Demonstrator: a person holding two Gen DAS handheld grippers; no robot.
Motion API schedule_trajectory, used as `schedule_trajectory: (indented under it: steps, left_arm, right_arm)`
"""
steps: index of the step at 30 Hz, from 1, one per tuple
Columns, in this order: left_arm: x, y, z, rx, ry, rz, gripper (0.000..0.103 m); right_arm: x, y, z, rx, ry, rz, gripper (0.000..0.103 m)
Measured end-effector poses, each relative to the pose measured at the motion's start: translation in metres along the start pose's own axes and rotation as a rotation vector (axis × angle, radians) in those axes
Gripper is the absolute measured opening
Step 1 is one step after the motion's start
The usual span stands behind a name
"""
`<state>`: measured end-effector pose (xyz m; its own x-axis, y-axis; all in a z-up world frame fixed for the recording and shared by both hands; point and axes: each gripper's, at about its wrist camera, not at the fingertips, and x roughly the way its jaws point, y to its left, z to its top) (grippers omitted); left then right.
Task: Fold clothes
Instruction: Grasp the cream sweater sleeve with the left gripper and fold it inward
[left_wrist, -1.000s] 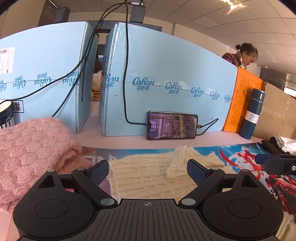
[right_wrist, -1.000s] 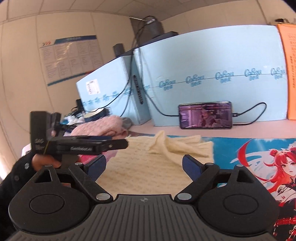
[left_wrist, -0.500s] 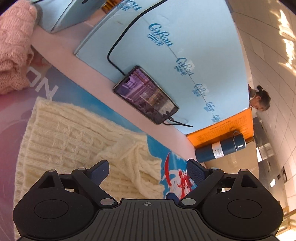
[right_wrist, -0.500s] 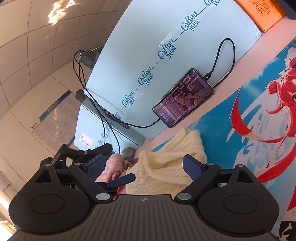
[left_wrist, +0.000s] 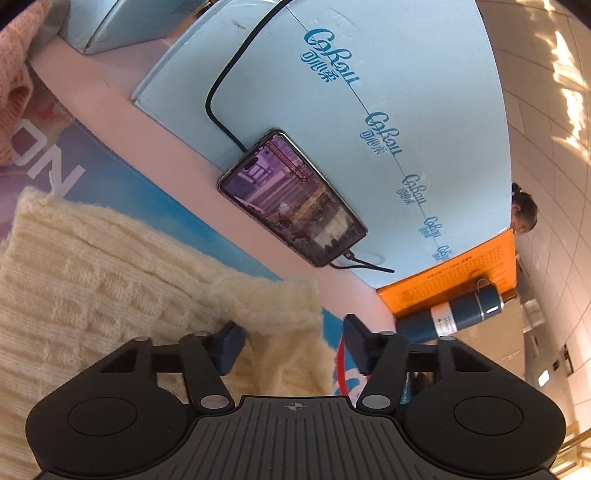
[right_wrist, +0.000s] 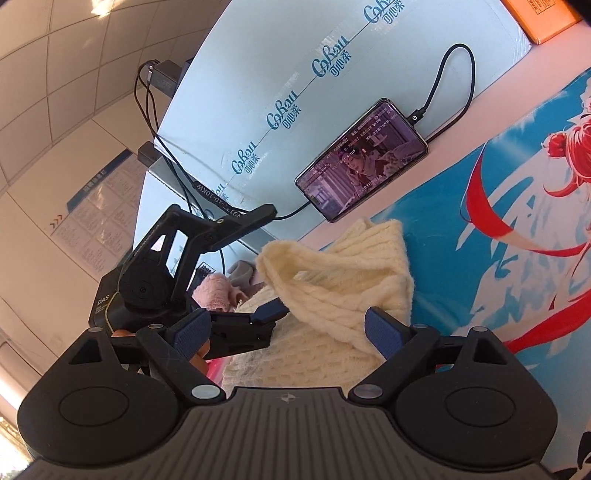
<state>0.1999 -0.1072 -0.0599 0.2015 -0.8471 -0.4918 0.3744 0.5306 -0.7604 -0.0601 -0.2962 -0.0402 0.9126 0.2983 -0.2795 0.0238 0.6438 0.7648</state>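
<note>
Left wrist view shows the left gripper (left_wrist: 291, 343) low in the frame, its jaws having just been closing with a raised fold of the cream knitted sweater (left_wrist: 110, 288) between them; the left pad presses into the knit, while the right pad stands just off the fabric's edge, so whether the fold is truly pinched I cannot tell. Most of the sweater spreads across the lower left of the frame on a printed desk mat (left_wrist: 155, 199); a pink knitted garment (left_wrist: 13, 74) lies bunched at the upper left edge. Behind the mat, at frame centre, a smartphone (left_wrist: 291, 199) with a lit screen leans against a pale blue carton (left_wrist: 369, 92), a black cable (left_wrist: 229, 66) running from it up the carton; an orange box (left_wrist: 454, 280) and a dark blue flask (left_wrist: 454, 314) sit at the right; a person's head (left_wrist: 524, 214) shows past the carton's far edge.

Right wrist view shows the right gripper (right_wrist: 284, 328) with its jaws spread wide; a lifted, curled flap of the sweater (right_wrist: 343, 280) hangs between them, close to the right pad but not pressed by it. The left gripper (right_wrist: 258, 317) reaches in from the left of the frame, its lower finger at the flap's base, its upper finger raised clear above. The phone (right_wrist: 362, 166) leans on the carton (right_wrist: 295, 74) at upper centre; the mat (right_wrist: 498, 229) fills the right side.
</note>
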Motion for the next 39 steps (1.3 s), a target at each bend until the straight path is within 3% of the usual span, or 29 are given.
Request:
schedule_trajectory:
  steps: [1, 4, 6, 9, 10, 11, 13, 14, 16, 19, 22, 25, 28, 34, 39]
  left_arm:
    - [-0.001, 0.001, 0.0, 0.033, -0.002, 0.008, 0.026]
    - [-0.009, -0.003, -0.007, 0.186, -0.019, 0.04, 0.021]
    - [-0.016, -0.012, -0.015, 0.335, -0.032, 0.081, 0.022]
    - [-0.023, -0.031, -0.033, 0.626, -0.06, 0.248, 0.029]
    - [-0.023, -0.035, -0.037, 0.682, -0.068, 0.291, 0.04]
    - [-0.024, -0.037, -0.044, 0.764, -0.09, 0.36, 0.059]
    - [-0.025, -0.042, -0.056, 0.897, -0.148, 0.482, 0.076]
    - [-0.027, -0.043, -0.06, 0.928, -0.163, 0.507, 0.079]
    - [-0.037, -0.045, -0.059, 0.912, -0.162, 0.438, 0.08]
    - [-0.052, -0.048, -0.058, 0.878, -0.163, 0.318, 0.089]
    - [-0.056, -0.05, -0.056, 0.841, -0.201, 0.257, 0.091]
    - [-0.046, -0.048, -0.053, 0.817, -0.26, 0.44, 0.091]
    - [-0.03, -0.035, -0.047, 0.797, -0.19, 0.569, 0.091]
    - [-0.046, -0.037, -0.049, 0.762, -0.204, 0.517, 0.091]
    - [-0.099, -0.047, -0.075, 0.793, -0.327, 0.405, 0.092]
  right_arm:
    - [0.0, 0.002, -0.001, -0.013, 0.002, -0.005, 0.09]
    - [-0.001, 0.004, -0.001, -0.031, 0.002, -0.008, 0.09]
    - [-0.003, 0.005, -0.001, -0.033, 0.001, -0.001, 0.09]
    - [-0.009, 0.006, 0.001, -0.035, -0.027, 0.007, 0.09]
    - [-0.01, 0.006, 0.001, -0.035, -0.036, 0.006, 0.09]
    - [-0.011, 0.006, 0.001, -0.033, -0.042, 0.004, 0.09]
    - [-0.012, 0.005, 0.002, -0.029, -0.054, 0.0, 0.09]
    - [-0.013, 0.004, 0.002, -0.027, -0.059, -0.002, 0.09]
    - [-0.014, 0.004, 0.003, -0.024, -0.069, -0.006, 0.09]
    - [-0.015, 0.002, 0.004, -0.015, -0.079, -0.006, 0.09]
    - [-0.015, 0.002, 0.004, -0.013, -0.08, -0.008, 0.09]
    - [-0.015, 0.002, 0.004, -0.014, -0.078, -0.013, 0.09]
    - [-0.014, 0.002, 0.004, -0.015, -0.077, -0.018, 0.09]
    - [-0.014, 0.003, 0.003, -0.025, -0.074, -0.012, 0.09]
    - [-0.02, 0.005, 0.003, -0.049, -0.098, 0.001, 0.09]
